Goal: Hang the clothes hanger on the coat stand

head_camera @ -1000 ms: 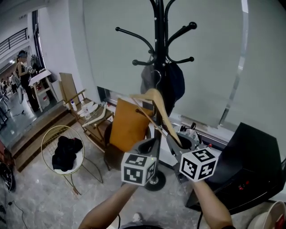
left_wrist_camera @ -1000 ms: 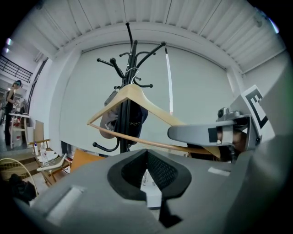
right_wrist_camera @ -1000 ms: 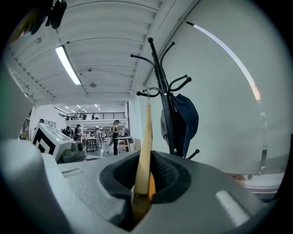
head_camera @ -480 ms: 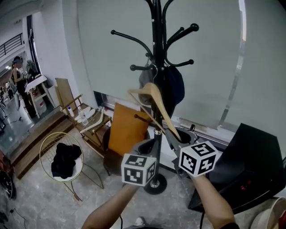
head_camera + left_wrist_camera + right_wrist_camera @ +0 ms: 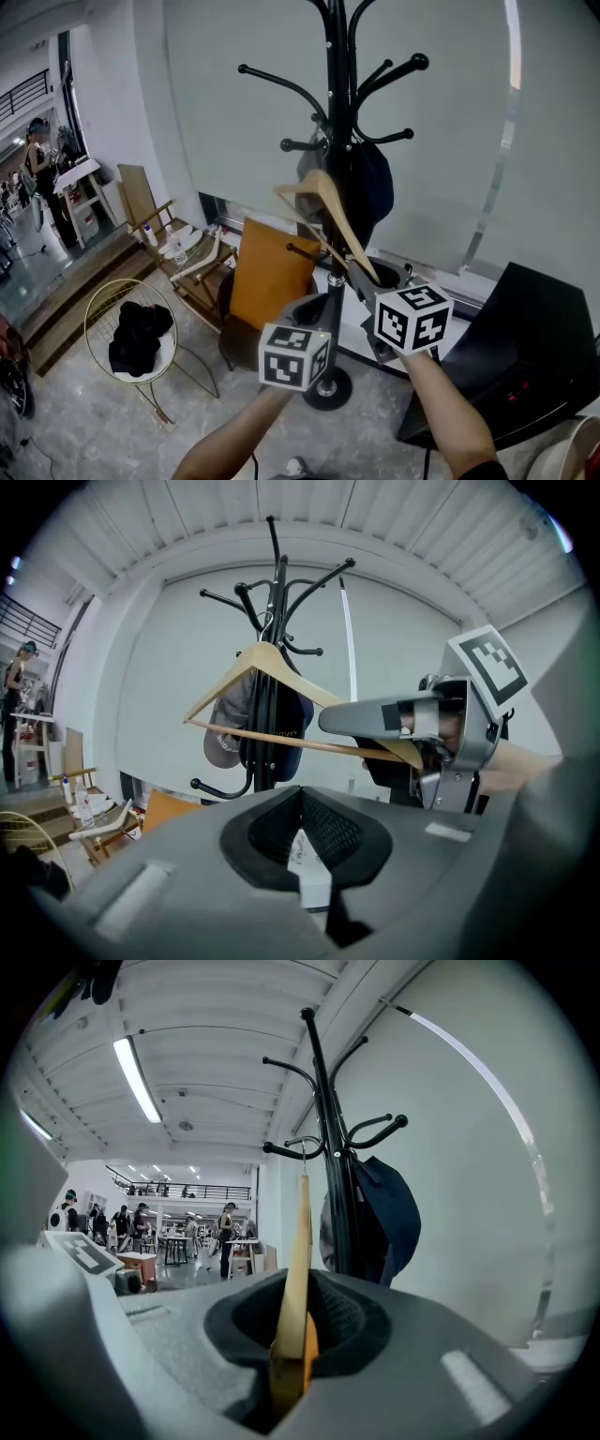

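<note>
Just ahead of the right claw (image 5: pixel 291 1372), the light wooden clothes hanger (image 5: pixel 298 1269) stands edge-on, one shoulder end clenched between the jaws. Its small metal hook (image 5: pixel 302 1143) rises to about the height of the lower left prong of the tall black metal coat stand (image 5: pixel 328 1129). From where I stand the hook looks just beside that prong rather than over it, though I cannot tell whether they touch. So I judge the carry to be done, and the hooking and letting go are left.

Left of that claw, the left claw (image 5: pixel 305 855) hangs level and low. Its jaws are a little apart with nothing between them, so it plays no part in the grip.

Beyond the hanger, a dark navy cap (image 5: pixel 370 183) and a grey one behind it already hang from the stand's lower prongs, crowding the pole on that side. The hook must find a free prong past them. Below the claws sit a tan-backed chair (image 5: pixel 272 272), a round gold wire basket stand holding black cloth (image 5: pixel 139 328), and, off to the right, a black box (image 5: pixel 534 347).
</note>
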{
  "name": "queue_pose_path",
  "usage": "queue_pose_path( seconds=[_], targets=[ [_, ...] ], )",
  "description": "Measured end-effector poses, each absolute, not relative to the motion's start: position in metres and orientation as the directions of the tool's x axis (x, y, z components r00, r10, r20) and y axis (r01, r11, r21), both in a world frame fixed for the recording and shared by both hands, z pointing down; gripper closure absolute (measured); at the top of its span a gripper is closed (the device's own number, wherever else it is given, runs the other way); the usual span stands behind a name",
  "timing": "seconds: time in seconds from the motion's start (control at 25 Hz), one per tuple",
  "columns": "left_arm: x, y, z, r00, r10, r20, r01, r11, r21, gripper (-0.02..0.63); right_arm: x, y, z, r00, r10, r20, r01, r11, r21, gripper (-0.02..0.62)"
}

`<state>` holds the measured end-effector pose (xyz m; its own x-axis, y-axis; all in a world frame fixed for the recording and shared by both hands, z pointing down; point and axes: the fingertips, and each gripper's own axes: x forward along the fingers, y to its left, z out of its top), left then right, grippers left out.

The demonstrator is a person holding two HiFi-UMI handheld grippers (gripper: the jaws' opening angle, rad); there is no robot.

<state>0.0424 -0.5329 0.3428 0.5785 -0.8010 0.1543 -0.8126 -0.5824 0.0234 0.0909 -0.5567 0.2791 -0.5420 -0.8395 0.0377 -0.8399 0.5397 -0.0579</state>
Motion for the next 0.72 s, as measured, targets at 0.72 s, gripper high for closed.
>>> queue_pose_path(
  seconds=[0.72],
  targets=[
    [0.033, -0.539, 0.352, 0.575, -0.799, 0.177, -0.813, -0.582, 0.019, 0.601, 0.083, -0.575, 0.290, -0.528, -0.847, 0.056, -0.849, 0.526, -0.054, 0.545]
  ],
)
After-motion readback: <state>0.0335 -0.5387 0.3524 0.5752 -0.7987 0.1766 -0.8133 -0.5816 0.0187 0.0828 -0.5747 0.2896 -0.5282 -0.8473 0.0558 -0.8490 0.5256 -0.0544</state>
